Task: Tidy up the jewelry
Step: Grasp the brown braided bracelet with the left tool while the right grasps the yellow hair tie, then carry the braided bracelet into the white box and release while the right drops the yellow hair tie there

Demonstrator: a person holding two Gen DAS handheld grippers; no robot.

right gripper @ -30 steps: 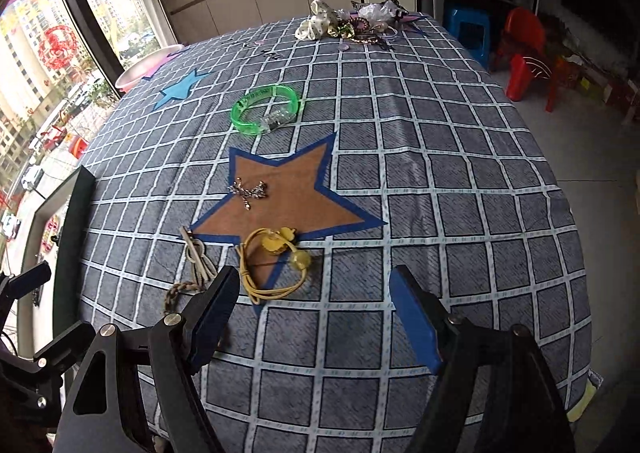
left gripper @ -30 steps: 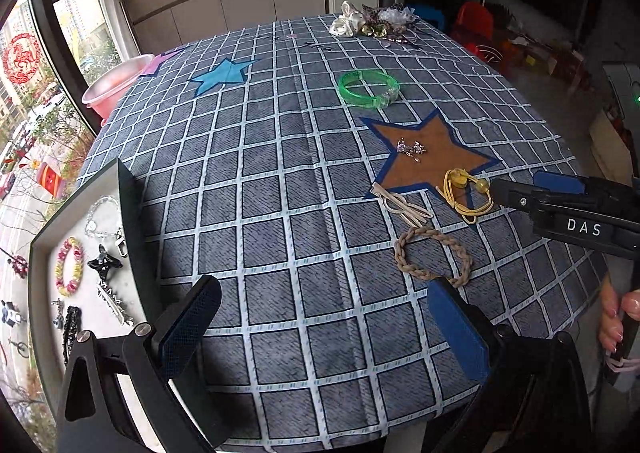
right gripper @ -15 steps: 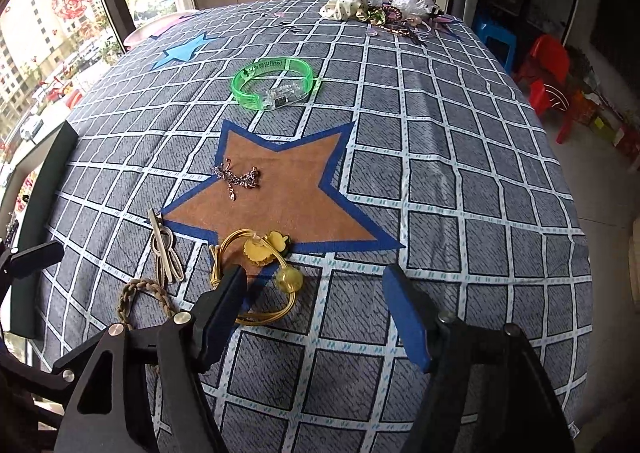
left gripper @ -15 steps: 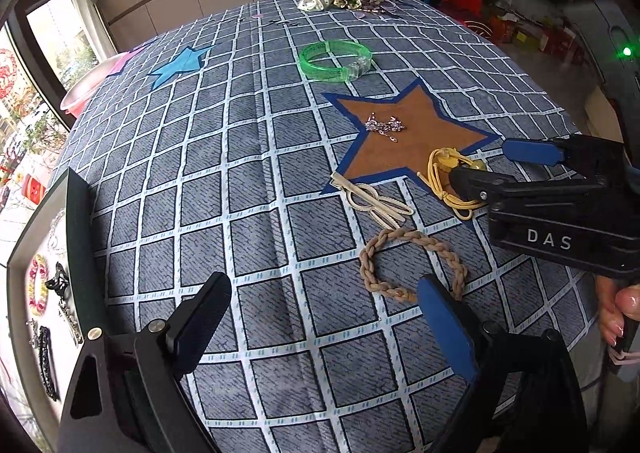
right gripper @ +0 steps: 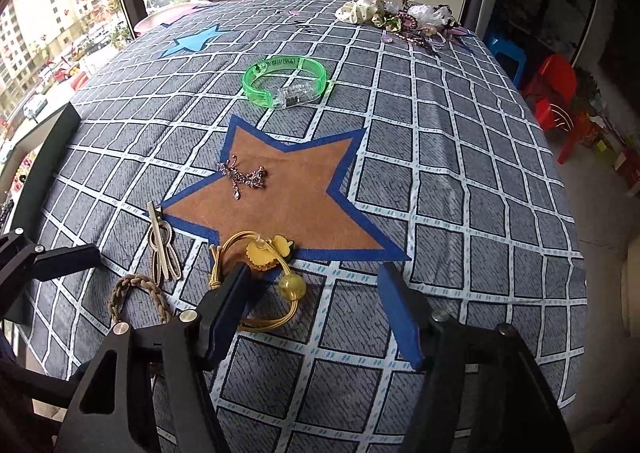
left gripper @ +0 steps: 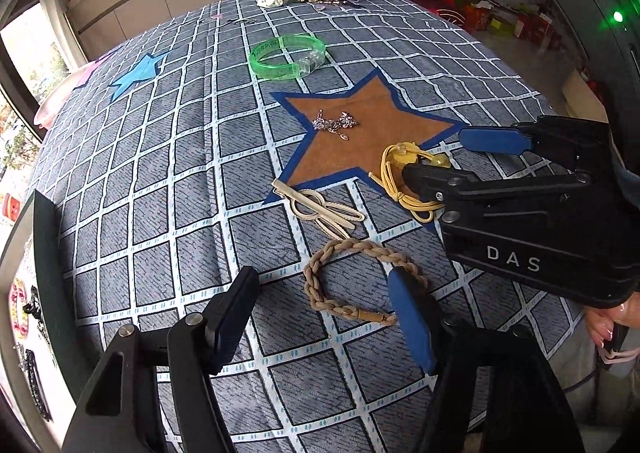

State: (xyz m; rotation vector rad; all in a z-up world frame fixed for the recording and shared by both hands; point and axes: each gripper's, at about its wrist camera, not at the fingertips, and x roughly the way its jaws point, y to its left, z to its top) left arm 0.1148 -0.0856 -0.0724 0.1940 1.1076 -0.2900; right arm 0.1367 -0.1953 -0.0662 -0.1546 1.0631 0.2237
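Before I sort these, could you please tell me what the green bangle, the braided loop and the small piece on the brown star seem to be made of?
Green bangle: translucent glossy plastic, probably; light passes through, with a clear block set in.
Braided loop: matte tan plaited cord, perhaps leather or fibre; visible strands.
Small piece on the brown star: likely metal with stones; it glints, too small to confirm.

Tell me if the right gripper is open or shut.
Open. The right gripper has its fingers spread wide, the yellow hair tie lying partly between them, ungripped.
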